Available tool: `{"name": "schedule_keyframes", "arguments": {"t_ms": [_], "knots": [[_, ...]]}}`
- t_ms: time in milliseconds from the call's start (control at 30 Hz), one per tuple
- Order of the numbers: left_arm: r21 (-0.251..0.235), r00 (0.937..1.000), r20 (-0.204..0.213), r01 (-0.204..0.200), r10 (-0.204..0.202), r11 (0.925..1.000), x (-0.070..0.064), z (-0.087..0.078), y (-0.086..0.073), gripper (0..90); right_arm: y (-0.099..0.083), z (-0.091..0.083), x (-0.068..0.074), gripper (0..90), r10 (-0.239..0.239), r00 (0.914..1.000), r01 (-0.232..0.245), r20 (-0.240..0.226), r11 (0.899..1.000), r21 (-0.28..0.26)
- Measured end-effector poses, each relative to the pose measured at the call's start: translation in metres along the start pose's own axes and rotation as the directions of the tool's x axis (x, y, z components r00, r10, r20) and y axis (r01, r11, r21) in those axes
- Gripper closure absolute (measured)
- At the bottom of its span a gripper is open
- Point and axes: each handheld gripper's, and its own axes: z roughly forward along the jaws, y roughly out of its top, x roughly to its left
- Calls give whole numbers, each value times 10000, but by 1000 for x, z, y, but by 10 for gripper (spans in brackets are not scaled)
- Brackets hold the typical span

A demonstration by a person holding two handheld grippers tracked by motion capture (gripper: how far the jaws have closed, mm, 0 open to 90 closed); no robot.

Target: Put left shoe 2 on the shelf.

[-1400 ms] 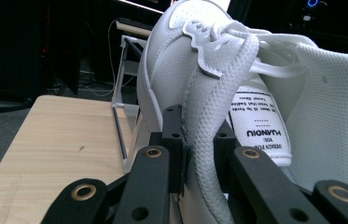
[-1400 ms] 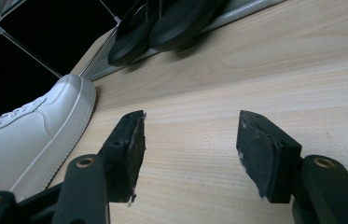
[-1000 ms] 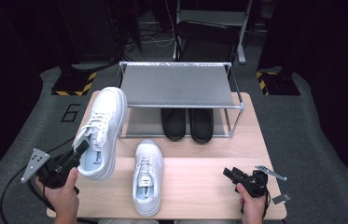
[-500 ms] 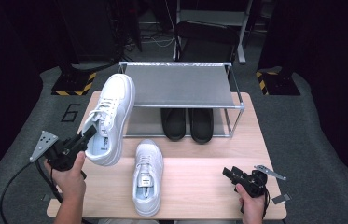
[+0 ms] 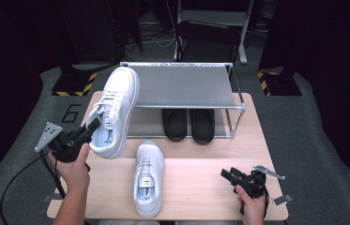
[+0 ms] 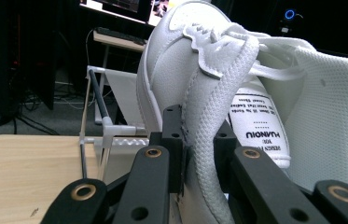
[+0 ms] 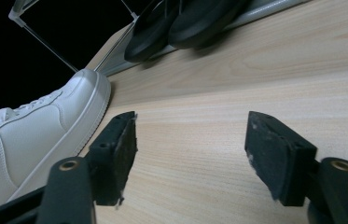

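My left gripper is shut on the collar of a white sneaker, which hangs in the air at the left, its toe near the front left corner of the metal shoe rack. In the left gripper view the jaws pinch the mesh collar of the lifted white sneaker. A second white sneaker lies on the table's near middle, toe pointing away. My right gripper rests open low at the right front, and in the right gripper view the right gripper has bare wood between its pads.
A pair of black shoes sits under the rack's shelf. The wooden table has open surface between the lying sneaker and my right hand. The toe of the lying sneaker is to the left of my right gripper's jaws.
My left gripper has lifted the white sneaker up and away from me, toward the rack's top shelf. The right gripper and the other sneaker have stayed put.
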Motion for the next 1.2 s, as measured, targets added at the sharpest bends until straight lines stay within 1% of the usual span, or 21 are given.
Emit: {"name": "schedule_keyframes", "arguments": {"t_ms": [33, 67, 133, 167, 400, 433, 500, 533, 600, 700, 733, 767, 800, 833, 900, 933, 967, 1000, 1067, 1167, 1200], "knots": [[22, 10000, 5, 19, -19, 10000, 0, 1, 0, 813, -1, 1, 1, 318, 178, 9998, -179, 104, 9998, 113], [68, 9999, 32, -104, 103, 9999, 0, 2, 1, 813, -1, 1, 1, 318, 178, 9998, -179, 104, 9998, 113], [54, 10000, 49, -86, 85, 9999, -1, 4, 2, 813, -1, 1, 0, 318, 35, 9999, -37, 151, 9998, 175], [83, 9999, 77, -83, 82, 9999, -2, 5, 3, 813, -1, 2, 1, 316, 150, 9998, -152, 87, 9997, 191], [140, 9998, 147, -154, 152, 9998, -5, 13, 6, 813, -1, 1, 2, 292, 82, 10000, -82, 34, 10000, -1], [55, 9999, 138, -73, 72, 10000, -5, 15, 6, 813, 0, 1, 2, 284, 76, 10000, -76, 21, 10000, -22], [54, 9999, 126, -85, 85, 9999, -6, 17, 6, 813, 0, 1, 3, 262, 4, 10000, -4, 70, 10000, -16], [57, 9999, 142, -75, 75, 10000, -6, 18, 7, 813, 1, 2, 2, 227, -114, 9998, 114, 149, 9999, 10], [140, 9998, 163, -149, 147, 9998, -6, 20, 8, 813, 1, 2, 3, 222, -128, 9997, 128, 224, 9999, 3], [91, 9998, 166, -119, 117, 9999, -7, 23, 9, 813, 1, 2, 4, 182, -229, 9990, 226, 380, 9997, 100], [13, 9998, 175, -75, 75, 10000, -8, 24, 10, 813, 0, 3, 4, 181, -151, 9995, 147, 285, 9998, 148], [143, 9996, 199, -198, 195, 9997, -7, 24, 11, 813, 0, 4, 4, 181, -185, 9997, 183, 137, 9997, 167], [100, 9995, 209, -220, 218, 9997, -8, 25, 11, 814, 0, 5, 6, 171, -235, 9997, 235, -22, 9992, 325], [95, 9995, 225, -223, 221, 9997, -8, 26, 12, 814, 0, 5, 6, 171, -235, 9997, 235, -22, 9992, 325], [14, 9997, 206, -122, 122, 9999, -10, 29, 14, 813, 0, 8, 6, 167, -495, 9986, 499, -211, 9985, 204], [75, 9994, 242, -241, 239, 9997, -9, 29, 14, 814, 0, 8, 8, 168, -525, 9981, 535, -314, 9981, 317], [-16, 9997, 200, -146, 147, 9999, -10, 31, 14, 815, -1, 8, 9, 168, -601, 9970, 616, -491, 9976, 301], [69, 9996, 268, -121, 119, 9999, -10, 33, 14, 815, 0, 9, 10, 186, -900, 9932, 918, -744, 9956, 210], [38, 9997, 239, -30, 29, 10000, -11, 35, 14, 815, 0, 9, 11, 190, -946, 9928, 966, -736, 9950, 236], [98, 9997, 252, -82, 80, 9999, -12, 40, 13, 815, -1, 8, 11, 215, -866, 9933, 885, -761, 9958, 221], [133, 9994, 270, -201, 197, 9997, -12, 42, 13, 815, -1, 9, 10, 215, -850, 9931, 863, -810, 9962, 126]]}}
